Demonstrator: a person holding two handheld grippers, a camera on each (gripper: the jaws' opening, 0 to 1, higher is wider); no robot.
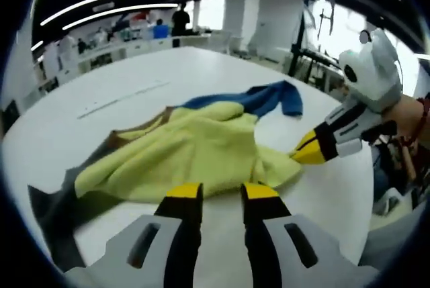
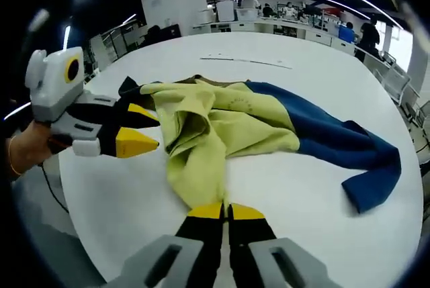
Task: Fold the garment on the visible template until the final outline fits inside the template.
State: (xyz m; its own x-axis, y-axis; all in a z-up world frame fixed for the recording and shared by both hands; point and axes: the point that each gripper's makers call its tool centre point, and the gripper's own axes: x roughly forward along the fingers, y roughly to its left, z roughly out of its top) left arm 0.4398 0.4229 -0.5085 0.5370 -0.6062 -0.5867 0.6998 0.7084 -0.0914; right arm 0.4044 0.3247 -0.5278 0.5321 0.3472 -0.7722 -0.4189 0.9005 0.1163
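Right gripper view: my right tongs pinched shut on yellow hem of sweater, crumpled mid counter. Left tongs slightly parted, empty, near sweater's edge. Risk: thin pinch slips during fold; blue sleeve drags toward counter edge.

White round-edged table, smooth bare surface, crumpled garment lying directly on it, body yellow, one sleeve blue, opposite sleeve dark grey with brown at the collar, faint thin line markings on the tabletop beyond the garment
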